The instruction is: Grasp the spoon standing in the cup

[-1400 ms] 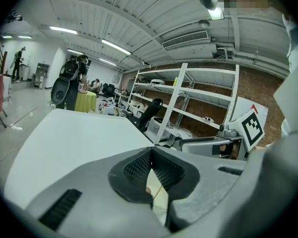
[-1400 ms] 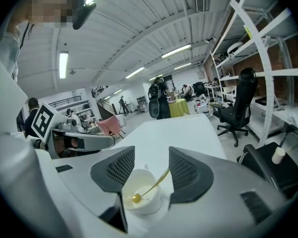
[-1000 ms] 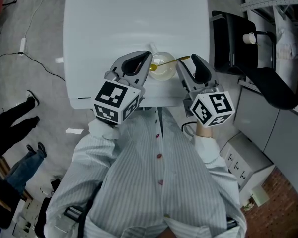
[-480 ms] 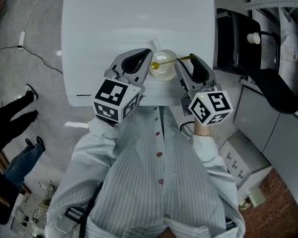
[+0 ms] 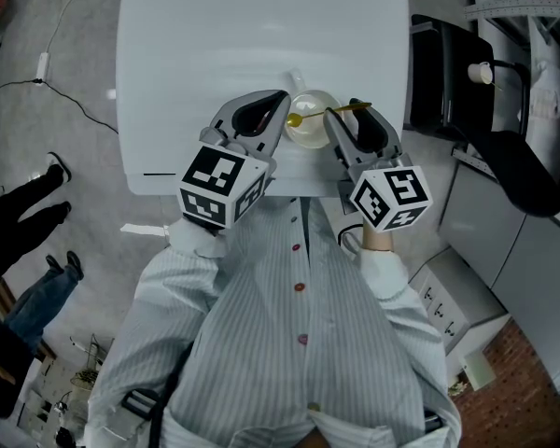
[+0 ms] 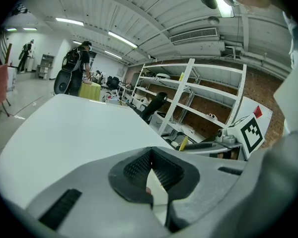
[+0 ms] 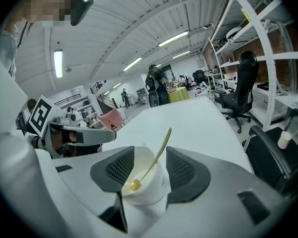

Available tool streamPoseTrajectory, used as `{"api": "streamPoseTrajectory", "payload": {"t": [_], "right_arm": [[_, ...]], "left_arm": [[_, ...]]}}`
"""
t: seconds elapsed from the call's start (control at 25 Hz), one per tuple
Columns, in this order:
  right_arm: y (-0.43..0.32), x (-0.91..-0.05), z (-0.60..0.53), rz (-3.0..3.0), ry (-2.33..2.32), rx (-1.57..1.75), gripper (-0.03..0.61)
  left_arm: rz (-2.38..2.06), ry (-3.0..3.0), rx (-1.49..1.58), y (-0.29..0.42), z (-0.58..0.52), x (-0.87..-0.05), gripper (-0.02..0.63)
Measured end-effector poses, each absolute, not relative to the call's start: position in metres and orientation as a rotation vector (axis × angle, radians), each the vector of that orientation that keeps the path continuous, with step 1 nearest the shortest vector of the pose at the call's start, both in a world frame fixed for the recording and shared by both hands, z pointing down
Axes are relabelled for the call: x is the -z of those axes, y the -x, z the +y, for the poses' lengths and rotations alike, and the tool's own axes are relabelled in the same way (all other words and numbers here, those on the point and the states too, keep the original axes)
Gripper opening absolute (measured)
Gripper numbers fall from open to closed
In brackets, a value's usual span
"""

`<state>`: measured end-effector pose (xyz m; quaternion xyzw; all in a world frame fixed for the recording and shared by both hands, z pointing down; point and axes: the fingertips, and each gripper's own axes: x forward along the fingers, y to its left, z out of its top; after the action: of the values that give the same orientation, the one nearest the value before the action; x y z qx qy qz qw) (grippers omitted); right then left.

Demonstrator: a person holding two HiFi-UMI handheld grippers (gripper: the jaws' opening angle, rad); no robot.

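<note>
Has eased the right gripper point(image 5: 343, 119) a little further in on the cup point(image 5: 314, 134) than a second ago. In the head view, now carries the handle end of the spoon point(image 5: 323, 113) across the upper jaw rather than just at its tip. Has kept the left gripper point(image 5: 282, 118) at the cup's left rim throughout. Has not disturbed cup or spoon: same place, same lean as before. Looks like an approach nearly done, with the grasp itself not yet made.

Finds the cup near the near edge of the table point(image 5: 215, 45), right of its middle, with the spoon inside. Leans rather than stands: bowl end down toward the cup's left wall, handle up and out over the right rim. Runs, by its long axis, roughly along the near edge, swinging slightly toward the far edge at the handle end. Points handle-first toward the table's right edge, into the right gripper.

Holds the right jaws wide, one pad either side of the cup, with the handle slanting up through the gap; pinches nothing yet. Cannot be sure of pad contact with the cup wall. Holds the left jaws narrow, tips together, with a white sliver lower between the pads; cup wall or table, hard to say.

Probably needs to rise to the handle above the rim and close there, not on the cup.
</note>
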<state>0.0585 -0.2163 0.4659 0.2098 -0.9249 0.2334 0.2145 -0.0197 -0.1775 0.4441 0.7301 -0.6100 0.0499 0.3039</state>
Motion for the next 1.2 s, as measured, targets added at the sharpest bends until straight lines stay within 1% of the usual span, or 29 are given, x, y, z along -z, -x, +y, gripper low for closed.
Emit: {"api": "streamPoseTrajectory", "payload": {"t": [0.24,0.6,1.2], "right_arm": [[-0.059,-0.466,-0.216,-2.568,-0.583,-0.619,0.165],[-0.058,-0.461,-0.214,-2.577,-0.592,-0.574,0.085],[-0.051,-0.450,-0.204,-2.600,-0.543,-0.555,0.027]], "left_arm": [[-1.613,-1.936,-0.137,0.018,-0.177,-0.446,0.008],[-1.620,-1.937,-0.135,0.018,-0.173,-0.443,0.008],[-1.647,-1.939,-0.123,0.021,-0.169,-0.432,0.008]]}}
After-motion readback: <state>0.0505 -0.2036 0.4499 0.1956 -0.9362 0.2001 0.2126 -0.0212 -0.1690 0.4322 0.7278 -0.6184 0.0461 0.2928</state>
